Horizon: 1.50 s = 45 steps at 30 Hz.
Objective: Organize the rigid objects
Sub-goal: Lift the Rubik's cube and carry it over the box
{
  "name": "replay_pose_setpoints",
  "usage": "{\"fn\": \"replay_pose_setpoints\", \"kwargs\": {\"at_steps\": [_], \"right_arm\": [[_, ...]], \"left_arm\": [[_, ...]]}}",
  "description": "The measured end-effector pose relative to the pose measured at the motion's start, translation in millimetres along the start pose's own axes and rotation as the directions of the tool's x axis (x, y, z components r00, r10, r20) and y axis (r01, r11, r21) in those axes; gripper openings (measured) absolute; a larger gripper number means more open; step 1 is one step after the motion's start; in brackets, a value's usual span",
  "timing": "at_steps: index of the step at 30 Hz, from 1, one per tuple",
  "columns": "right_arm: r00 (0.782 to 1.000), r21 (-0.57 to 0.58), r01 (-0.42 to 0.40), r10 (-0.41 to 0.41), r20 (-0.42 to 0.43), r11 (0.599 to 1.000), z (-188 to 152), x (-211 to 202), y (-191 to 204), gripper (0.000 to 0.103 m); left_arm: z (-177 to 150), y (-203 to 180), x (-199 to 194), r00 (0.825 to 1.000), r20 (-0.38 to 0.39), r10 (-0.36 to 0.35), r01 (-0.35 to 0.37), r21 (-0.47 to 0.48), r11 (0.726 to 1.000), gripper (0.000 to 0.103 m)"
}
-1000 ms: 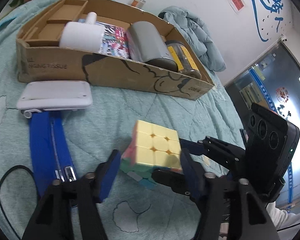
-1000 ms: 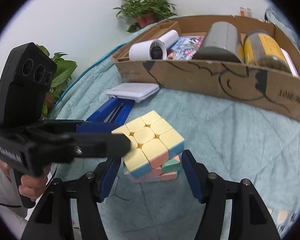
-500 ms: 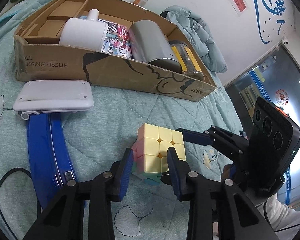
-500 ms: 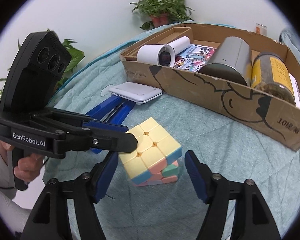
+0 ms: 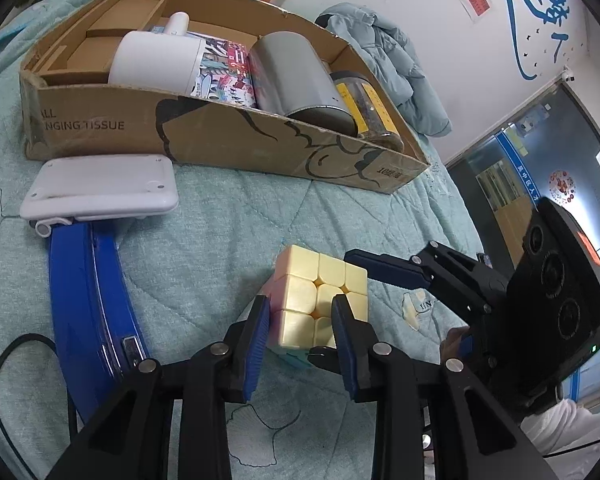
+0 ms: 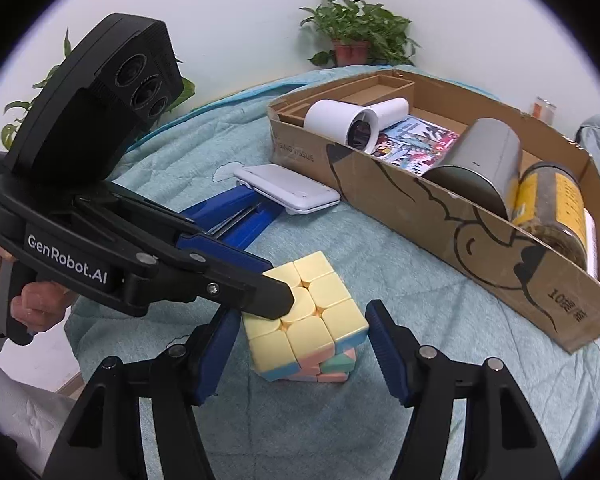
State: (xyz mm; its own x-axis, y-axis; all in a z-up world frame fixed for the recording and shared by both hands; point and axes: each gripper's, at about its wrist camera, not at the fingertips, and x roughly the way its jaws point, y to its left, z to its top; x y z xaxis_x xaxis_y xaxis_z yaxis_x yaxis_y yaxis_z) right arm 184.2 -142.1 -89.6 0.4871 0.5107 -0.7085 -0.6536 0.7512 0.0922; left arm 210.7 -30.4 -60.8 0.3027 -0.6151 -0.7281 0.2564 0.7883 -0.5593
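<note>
A pastel puzzle cube (image 5: 320,300) (image 6: 308,320) sits on the teal quilt, yellow face up. My left gripper (image 5: 298,338) has narrowed onto the cube's near corner; one finger lies over the yellow top face and the other against its side. It also shows in the right wrist view (image 6: 260,300). My right gripper (image 6: 302,354) is open, its blue pads on either side of the cube with gaps. In the left wrist view the right gripper's finger (image 5: 384,270) reaches in from the right.
A long cardboard box (image 5: 220,136) (image 6: 480,240) behind holds a white roll (image 5: 156,60), a grey can (image 5: 296,76), a jar (image 5: 372,116) and a printed booklet. A white flat device (image 5: 100,188) and a blue folder (image 5: 84,288) lie left. A jacket (image 5: 392,64) lies behind.
My left gripper has closed from wide open down onto the cube's corner. The cube has turned and settled flat on the quilt. My right gripper has stayed open around it.
</note>
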Motion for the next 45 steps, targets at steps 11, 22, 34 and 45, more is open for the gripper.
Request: {"fn": "replay_pose_setpoints", "kwargs": {"at_steps": [11,22,34,45], "right_arm": [[0.974,0.246,0.225,-0.216,-0.062,0.943,-5.8,-8.2,20.8,0.064],[0.991,0.339,0.102,-0.067,-0.113,0.935,-29.1,17.4,5.7,0.067],[1.000,0.513,-0.002,0.010,-0.014,0.858,-28.8,7.9,-7.4,0.058],[0.989,0.414,0.019,-0.078,0.128,0.910,29.7,-17.0,-9.8,0.058]], "left_arm": [[0.5,6.0,3.0,0.999,-0.041,-0.019,0.015,-0.091,0.996,0.032],[-14.6,7.8,4.5,0.992,-0.101,-0.075,0.058,-0.164,0.985,0.069],[-13.6,13.2,23.9,0.989,-0.091,-0.119,0.094,-0.245,0.965,0.072],[48.5,-2.5,-32.0,0.993,0.051,-0.103,0.109,-0.133,0.985,0.071]]}}
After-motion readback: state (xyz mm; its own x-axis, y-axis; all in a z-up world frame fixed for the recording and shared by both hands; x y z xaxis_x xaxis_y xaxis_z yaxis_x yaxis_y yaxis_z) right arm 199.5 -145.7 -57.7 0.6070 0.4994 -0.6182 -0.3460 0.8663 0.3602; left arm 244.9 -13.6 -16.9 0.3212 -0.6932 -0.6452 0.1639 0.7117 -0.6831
